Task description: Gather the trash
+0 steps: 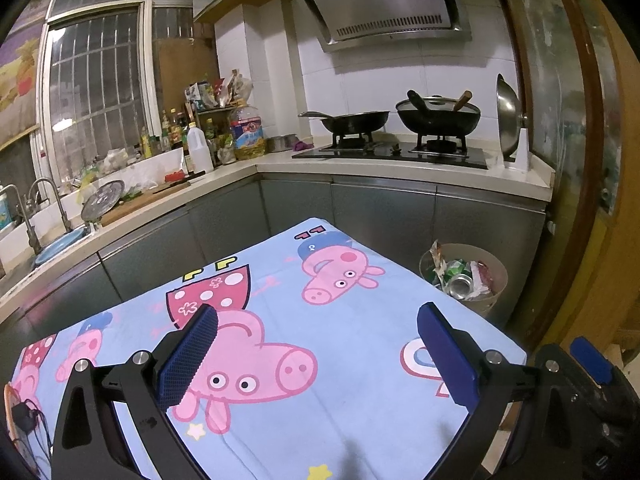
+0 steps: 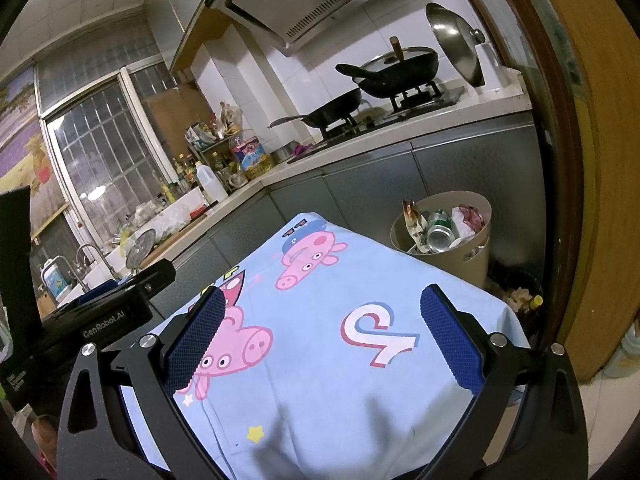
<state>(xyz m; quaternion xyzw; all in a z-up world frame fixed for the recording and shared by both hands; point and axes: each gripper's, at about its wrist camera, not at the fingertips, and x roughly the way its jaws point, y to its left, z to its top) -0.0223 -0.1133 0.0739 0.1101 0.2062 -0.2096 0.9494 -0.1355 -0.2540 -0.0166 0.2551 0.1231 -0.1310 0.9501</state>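
Beige bin (image 2: 476,248) (full) sits beyond both spread, empty grippers (image 1: 318,344) (image 2: 322,332).

the cloth (image 1: 360,340) over the table is pale blue, printed with pink cartoon pigs, a red mushroom-like shape with white spots, small yellow stars and a pink-and-white outlined figure near its right edge. both grippers, the left gripper (image 1: 318,334) and the right gripper (image 2: 324,322), have black frames with silver bolts and deep blue pads (image 2: 450,336) with a fine dotted texture. the bin (image 2: 478,248) is beige and holds a silver can (image 2: 440,236) with green on it, white crumpled paper and a red-and-white wrapper, while behind it the cabinet doors (image 1: 380,216) are grey, the wall tiles (image 1: 440,64) white and the pans (image 1: 438,118) black.
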